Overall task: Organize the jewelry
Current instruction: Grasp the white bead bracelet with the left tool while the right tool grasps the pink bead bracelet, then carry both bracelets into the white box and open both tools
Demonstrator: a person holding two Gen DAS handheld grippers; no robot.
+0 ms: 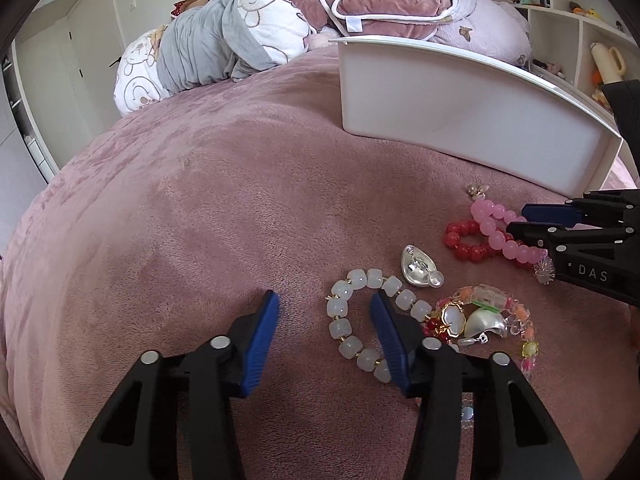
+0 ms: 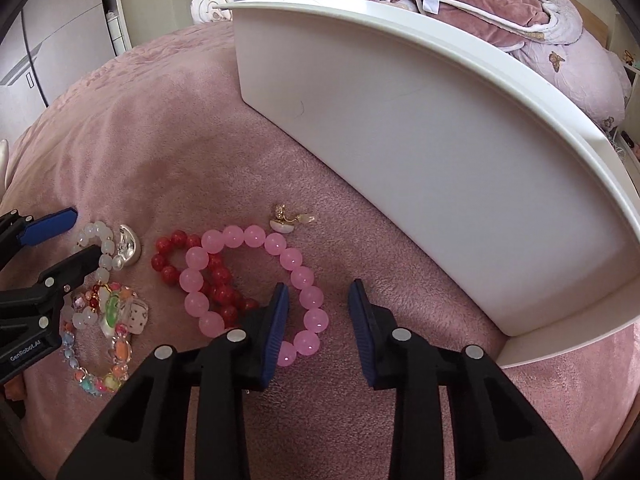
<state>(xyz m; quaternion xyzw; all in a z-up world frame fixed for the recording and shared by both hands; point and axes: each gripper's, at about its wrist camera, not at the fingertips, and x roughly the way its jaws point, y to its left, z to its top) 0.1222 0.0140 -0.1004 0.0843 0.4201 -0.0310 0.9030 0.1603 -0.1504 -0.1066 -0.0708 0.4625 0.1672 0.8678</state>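
The left hand-held gripper (image 1: 324, 312) is seen apart astride the white bracelet (image 1: 362, 320) on the bed (image 1: 180, 200); the right hand-held gripper (image 2: 318, 308), apart, straddles the pink bracelet (image 2: 256, 280). Light, slippery beads, probably best pinched across one strand.

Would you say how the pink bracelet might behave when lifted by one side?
The pink bracelet is a loop of round beads, so it will probably droop and swing. The glossy beads may slip between the right gripper pads.

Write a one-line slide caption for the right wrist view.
Right tongs straddling a pink bead bracelet overlapping a red bead bracelet on a pink blanket, beside a white bin.
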